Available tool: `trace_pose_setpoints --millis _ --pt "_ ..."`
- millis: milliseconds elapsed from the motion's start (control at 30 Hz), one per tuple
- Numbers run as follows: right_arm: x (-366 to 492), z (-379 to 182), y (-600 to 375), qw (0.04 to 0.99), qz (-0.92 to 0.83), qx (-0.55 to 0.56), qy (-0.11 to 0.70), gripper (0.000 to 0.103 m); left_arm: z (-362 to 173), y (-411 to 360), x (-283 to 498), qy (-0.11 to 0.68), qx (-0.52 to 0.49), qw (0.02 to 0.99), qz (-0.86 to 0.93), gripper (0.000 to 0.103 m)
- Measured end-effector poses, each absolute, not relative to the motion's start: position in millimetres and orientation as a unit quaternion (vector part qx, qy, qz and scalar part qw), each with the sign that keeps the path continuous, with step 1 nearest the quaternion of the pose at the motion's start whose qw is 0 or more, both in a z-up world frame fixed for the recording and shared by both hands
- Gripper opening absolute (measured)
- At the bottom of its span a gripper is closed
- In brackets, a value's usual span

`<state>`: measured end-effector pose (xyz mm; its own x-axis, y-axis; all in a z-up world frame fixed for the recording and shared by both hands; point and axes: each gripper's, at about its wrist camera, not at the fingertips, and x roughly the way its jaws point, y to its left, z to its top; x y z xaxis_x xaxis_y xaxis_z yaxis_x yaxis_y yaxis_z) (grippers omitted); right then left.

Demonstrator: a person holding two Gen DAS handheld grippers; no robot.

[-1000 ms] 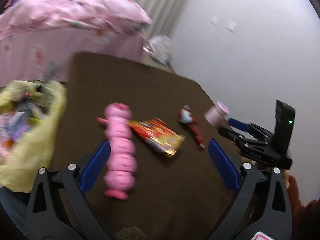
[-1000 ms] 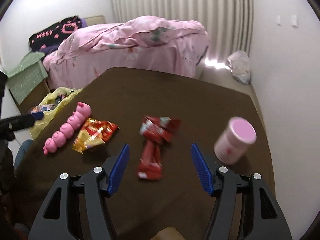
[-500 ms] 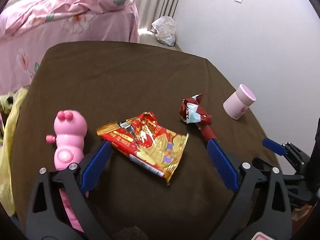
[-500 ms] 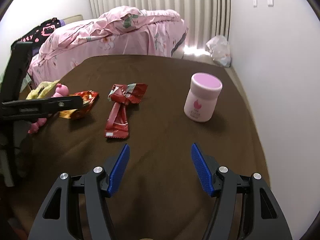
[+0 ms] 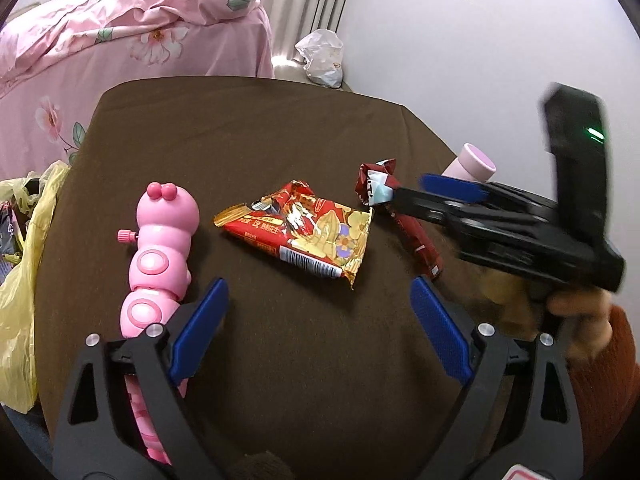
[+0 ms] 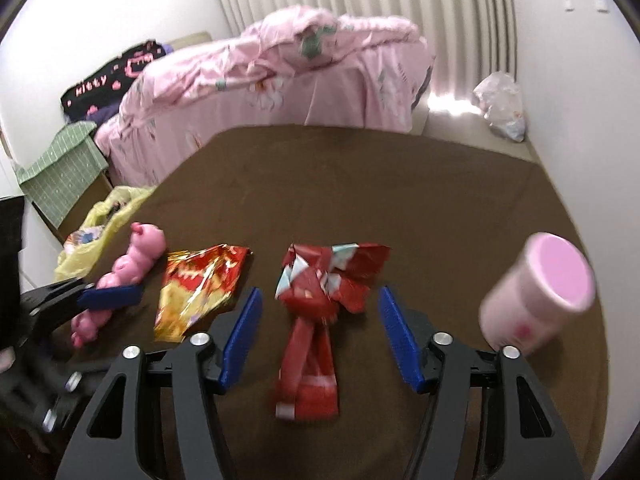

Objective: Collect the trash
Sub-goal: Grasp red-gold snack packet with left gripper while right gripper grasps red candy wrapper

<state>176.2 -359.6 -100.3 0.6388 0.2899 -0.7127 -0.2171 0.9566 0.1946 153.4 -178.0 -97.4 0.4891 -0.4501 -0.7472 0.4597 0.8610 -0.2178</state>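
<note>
the crumpled red wrapper (image 6: 316, 312) lies on the brown tablecloth (image 6: 400, 184) just left of the pink jar (image 6: 538, 294), its long axis running straight between the right gripper (image 6: 318, 334) pads; those jaws have just been narrowing but are not yet touching it; the right hand is nearer. the left gripper (image 5: 316, 326) gapes wide and empty, with the glossy, crinkled red-and-gold packet (image 5: 304, 232) ahead of it, further left of the jar.

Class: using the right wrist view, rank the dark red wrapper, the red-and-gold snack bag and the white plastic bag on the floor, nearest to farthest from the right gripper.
1. Dark red wrapper: between the right gripper's fingers.
2. Red-and-gold snack bag: just left.
3. White plastic bag: far back right, on the floor.
</note>
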Motion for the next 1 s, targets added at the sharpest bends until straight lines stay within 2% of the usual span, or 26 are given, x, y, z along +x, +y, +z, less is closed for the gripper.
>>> trace_pose_setpoints --millis 33,233,433,500,633,733,833,900,1000 --pt "180 -103 -359 0.900 0.146 0.049 0.407 0.033 -97 -178 153 0.431 0.004 0.863 -0.264 0.088" --pt "147 -91 -370 0.920 0.111 0.040 0.373 0.031 -99 -179 154 0.433 0.012 0.864 -0.257 0.088" --pt "99 -89 -405 0.930 0.068 0.078 0.353 0.031 -98 -180 159 0.438 0.002 0.865 -0.246 0.086" --pt "87 -89 -414 0.931 0.059 0.091 0.349 0.031 -96 -179 163 0.436 -0.020 0.866 -0.244 0.080" --pt "66 -92 -422 0.930 0.052 0.108 0.347 0.031 -96 -190 176 0.428 -0.015 0.873 -0.232 0.076" --pt "57 -94 -426 0.930 0.047 0.111 0.348 0.031 -97 -195 191 0.428 -0.020 0.876 -0.223 0.069" --pt "50 -97 -430 0.929 0.045 0.119 0.349 0.031 -99 -198 206 0.437 -0.032 0.873 -0.215 0.061" --pt "48 -98 -431 0.928 0.044 0.123 0.350 0.031 -105 -202 214 0.454 -0.036 0.862 -0.222 0.047" --pt "46 -99 -431 0.927 0.045 0.126 0.351 0.031 -108 -202 212 0.457 -0.031 0.861 -0.221 0.044"
